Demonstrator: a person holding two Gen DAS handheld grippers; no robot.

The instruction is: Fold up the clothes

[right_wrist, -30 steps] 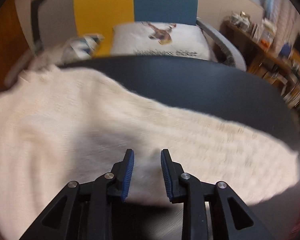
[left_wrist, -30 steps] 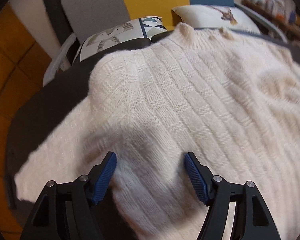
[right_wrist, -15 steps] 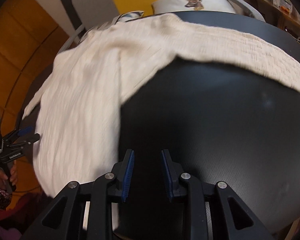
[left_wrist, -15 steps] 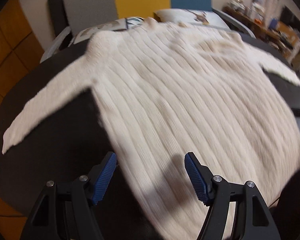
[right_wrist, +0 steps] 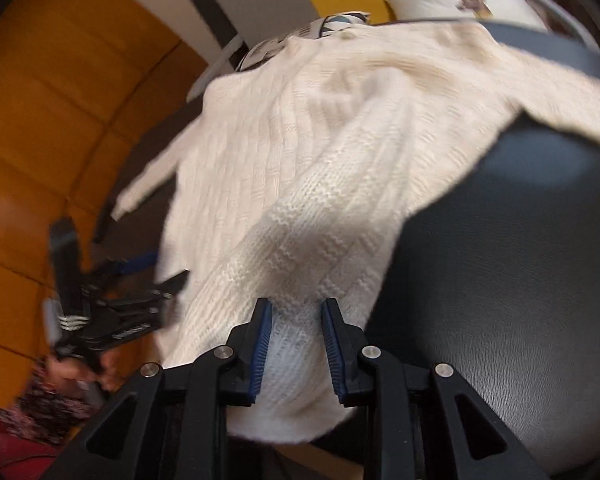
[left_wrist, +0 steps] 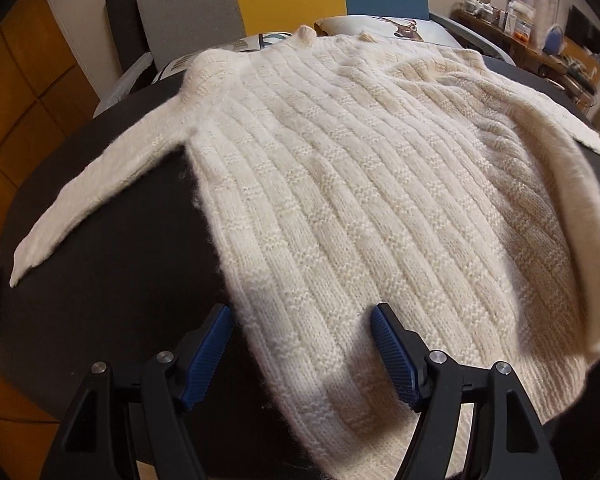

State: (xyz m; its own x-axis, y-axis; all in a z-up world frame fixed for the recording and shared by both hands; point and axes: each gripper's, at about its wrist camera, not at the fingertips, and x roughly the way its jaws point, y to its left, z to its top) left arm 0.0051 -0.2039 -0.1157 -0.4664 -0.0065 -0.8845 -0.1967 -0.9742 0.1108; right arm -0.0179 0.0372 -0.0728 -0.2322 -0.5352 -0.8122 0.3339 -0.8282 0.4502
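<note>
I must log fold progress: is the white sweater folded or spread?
Spread. The sweater lies flat on the black table, both sleeves stretched outward.

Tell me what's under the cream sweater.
The cream knit sweater lies spread on a dark round table, whose bare top shows beside both sleeves. Its hem hangs past the table's near edge. Whether anything else lies beneath the knit cannot be seen: it covers that part.
</note>
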